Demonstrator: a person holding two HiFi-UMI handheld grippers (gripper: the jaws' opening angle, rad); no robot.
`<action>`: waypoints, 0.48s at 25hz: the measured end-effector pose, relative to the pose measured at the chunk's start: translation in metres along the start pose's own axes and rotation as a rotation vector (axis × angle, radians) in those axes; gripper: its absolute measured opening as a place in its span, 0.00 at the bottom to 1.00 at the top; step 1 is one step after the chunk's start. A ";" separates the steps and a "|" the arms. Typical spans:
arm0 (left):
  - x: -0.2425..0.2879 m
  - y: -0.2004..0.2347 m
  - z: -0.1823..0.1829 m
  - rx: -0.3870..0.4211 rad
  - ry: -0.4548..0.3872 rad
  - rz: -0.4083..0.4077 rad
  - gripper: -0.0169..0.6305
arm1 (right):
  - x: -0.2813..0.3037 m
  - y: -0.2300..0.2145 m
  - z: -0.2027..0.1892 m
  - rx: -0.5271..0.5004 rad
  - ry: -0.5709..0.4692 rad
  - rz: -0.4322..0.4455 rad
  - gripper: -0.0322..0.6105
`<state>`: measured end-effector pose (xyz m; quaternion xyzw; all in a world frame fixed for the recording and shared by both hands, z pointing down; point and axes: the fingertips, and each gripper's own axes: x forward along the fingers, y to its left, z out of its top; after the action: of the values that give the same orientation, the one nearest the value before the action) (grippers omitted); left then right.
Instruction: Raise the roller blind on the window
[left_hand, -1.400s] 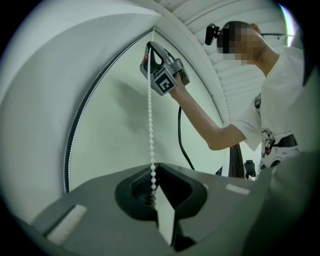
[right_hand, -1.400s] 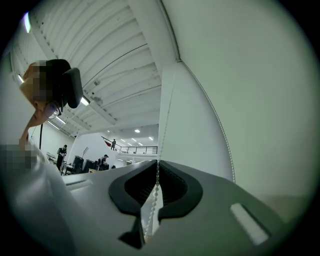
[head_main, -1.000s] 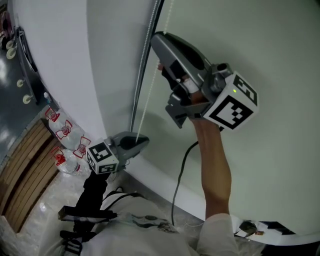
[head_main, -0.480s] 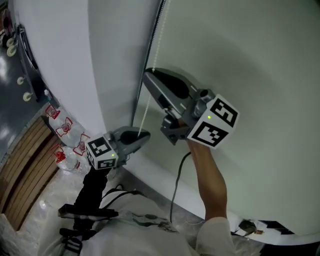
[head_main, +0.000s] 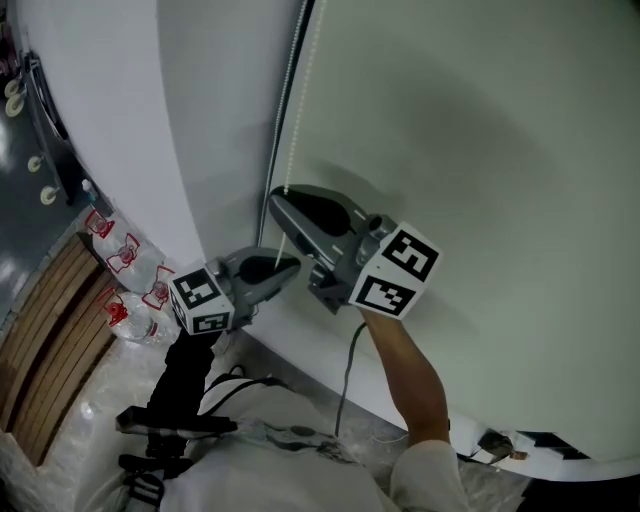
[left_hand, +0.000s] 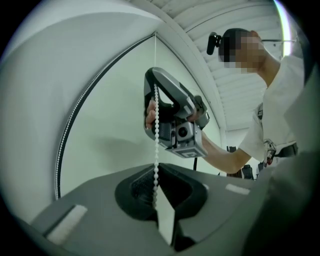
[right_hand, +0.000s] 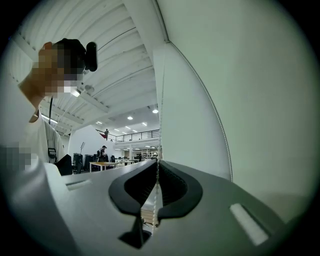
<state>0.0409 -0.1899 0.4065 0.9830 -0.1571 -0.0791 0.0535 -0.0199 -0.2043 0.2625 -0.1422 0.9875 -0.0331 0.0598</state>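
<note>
my right gripper (head_main: 281, 197) was clamped on the white plastic bead chain (head_main: 303, 80), jaws nearly together with the beads pinched between them. the chain hung straight down from above, just beside the dark side track (head_main: 285, 110) at the left edge of the pale green fabric roller blind (head_main: 480, 150). the blind was down over the whole window in view. my left gripper (head_main: 293, 268) sat just below the right one, pointing at the blind, jaws closed to a thin slit on the same chain. in the left gripper view the chain ran from the right gripper down into the left jaws. clear plastic bottles with red labels (head_main: 130, 270) lay on the floor at lower left.
</note>
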 end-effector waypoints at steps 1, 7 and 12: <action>0.001 0.000 0.001 0.001 -0.002 -0.002 0.02 | -0.001 -0.001 -0.004 0.007 0.006 0.000 0.07; 0.005 0.005 0.003 -0.009 0.004 0.007 0.02 | -0.005 -0.002 -0.019 0.027 0.037 0.002 0.07; 0.006 0.005 0.004 -0.009 -0.003 -0.003 0.02 | -0.012 -0.006 -0.039 0.084 0.051 0.010 0.07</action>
<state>0.0447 -0.1968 0.4027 0.9829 -0.1552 -0.0811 0.0576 -0.0112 -0.2049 0.3027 -0.1340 0.9871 -0.0779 0.0410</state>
